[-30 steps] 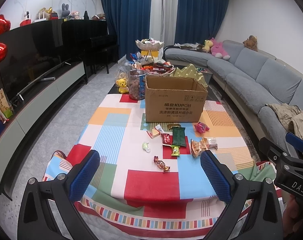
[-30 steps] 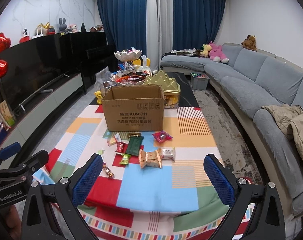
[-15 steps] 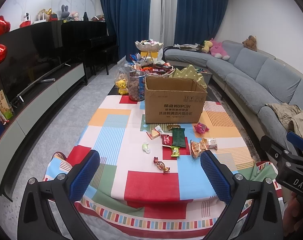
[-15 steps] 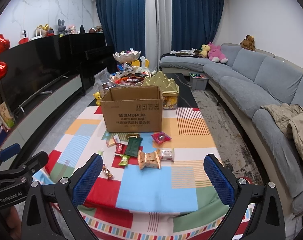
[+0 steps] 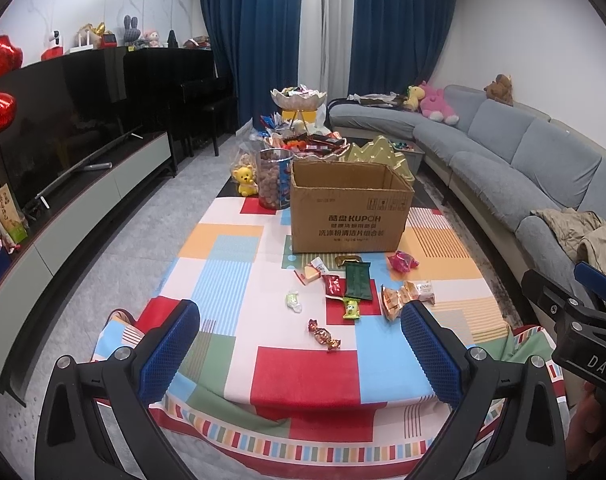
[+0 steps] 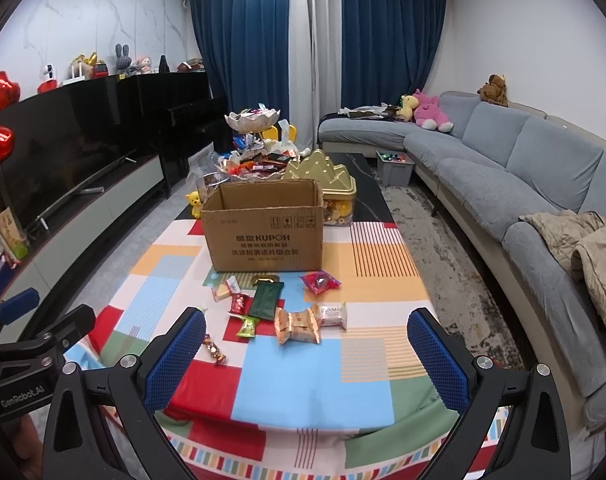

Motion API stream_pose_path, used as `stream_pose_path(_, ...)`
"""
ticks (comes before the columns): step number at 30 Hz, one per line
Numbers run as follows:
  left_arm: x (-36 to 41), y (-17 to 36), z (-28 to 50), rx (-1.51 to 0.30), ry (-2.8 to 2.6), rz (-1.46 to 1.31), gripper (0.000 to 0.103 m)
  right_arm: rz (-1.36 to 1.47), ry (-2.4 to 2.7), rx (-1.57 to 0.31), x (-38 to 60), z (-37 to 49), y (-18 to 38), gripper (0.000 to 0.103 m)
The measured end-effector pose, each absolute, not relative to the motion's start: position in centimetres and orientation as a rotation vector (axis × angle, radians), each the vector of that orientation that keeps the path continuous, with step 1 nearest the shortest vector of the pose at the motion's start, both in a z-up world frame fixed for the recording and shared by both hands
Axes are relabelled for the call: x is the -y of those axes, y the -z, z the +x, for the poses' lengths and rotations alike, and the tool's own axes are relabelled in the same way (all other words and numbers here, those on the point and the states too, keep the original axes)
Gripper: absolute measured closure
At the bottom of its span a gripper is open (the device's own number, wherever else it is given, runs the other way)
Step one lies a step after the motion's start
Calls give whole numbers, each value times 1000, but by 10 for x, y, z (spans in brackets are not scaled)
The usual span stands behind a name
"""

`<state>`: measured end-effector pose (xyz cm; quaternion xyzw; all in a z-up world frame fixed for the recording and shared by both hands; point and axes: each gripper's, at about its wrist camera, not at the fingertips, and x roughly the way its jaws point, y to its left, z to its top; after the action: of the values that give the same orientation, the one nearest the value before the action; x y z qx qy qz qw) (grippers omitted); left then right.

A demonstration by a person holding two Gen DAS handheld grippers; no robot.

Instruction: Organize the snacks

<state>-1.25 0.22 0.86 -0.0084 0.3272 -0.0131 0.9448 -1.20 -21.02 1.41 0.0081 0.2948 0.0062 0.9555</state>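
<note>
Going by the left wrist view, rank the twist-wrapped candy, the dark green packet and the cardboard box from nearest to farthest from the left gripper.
Left gripper, jaws wide open, nothing held.
1. Twist-wrapped candy: nearest, on the cloth just ahead, between the fingers.
2. Dark green packet: farther up the table, slightly right of centre.
3. Cardboard box: farthest, standing open behind the scattered snacks.

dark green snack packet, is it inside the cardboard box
No, the flat dark green snack packet lies on the patchwork tablecloth before the brown cardboard box.
</note>
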Motion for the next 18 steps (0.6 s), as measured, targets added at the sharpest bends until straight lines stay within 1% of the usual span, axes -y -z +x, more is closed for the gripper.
stream_pose_path(10, -2, -10, -9, -672, 27, -8, 1, 16, -9, -598, 211, -11, -15, 1)
stream_pose_path(18, -2, 1, 6, -696, 23, 8, 1, 6, -2, -612, 212, 4, -10, 1)
